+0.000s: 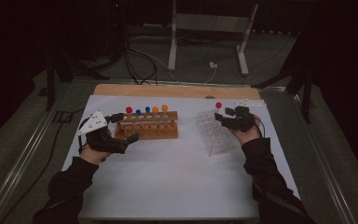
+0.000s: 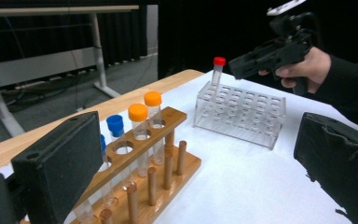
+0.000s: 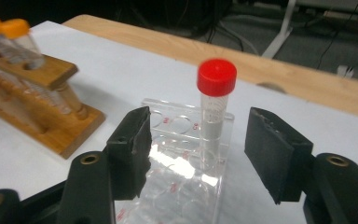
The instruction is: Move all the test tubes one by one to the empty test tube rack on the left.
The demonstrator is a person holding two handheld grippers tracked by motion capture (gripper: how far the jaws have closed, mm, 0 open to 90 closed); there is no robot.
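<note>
A red-capped tube (image 3: 213, 109) stands upright in a far corner hole of the clear plastic rack (image 3: 177, 186). My right gripper (image 3: 200, 151) is open, its jaws either side of the tube and not touching it. From above, that gripper (image 1: 222, 115) sits just behind the clear rack (image 1: 215, 135), beside the red tube (image 1: 218, 106). A wooden rack (image 1: 148, 126) holds several tubes with red, blue and orange caps. My left gripper (image 1: 125, 128) is open at that rack's left end. In the left gripper view the open gripper (image 2: 200, 172) frames the wooden rack (image 2: 168, 158) and orange-capped tubes (image 2: 138, 114).
White paper (image 1: 168, 177) covers the table, with a bare wooden strip (image 1: 168, 90) along the far edge. Beyond the table are a metal stand (image 1: 209, 28) and cables on the floor. The person's sleeves (image 1: 270, 172) come in from the near edge.
</note>
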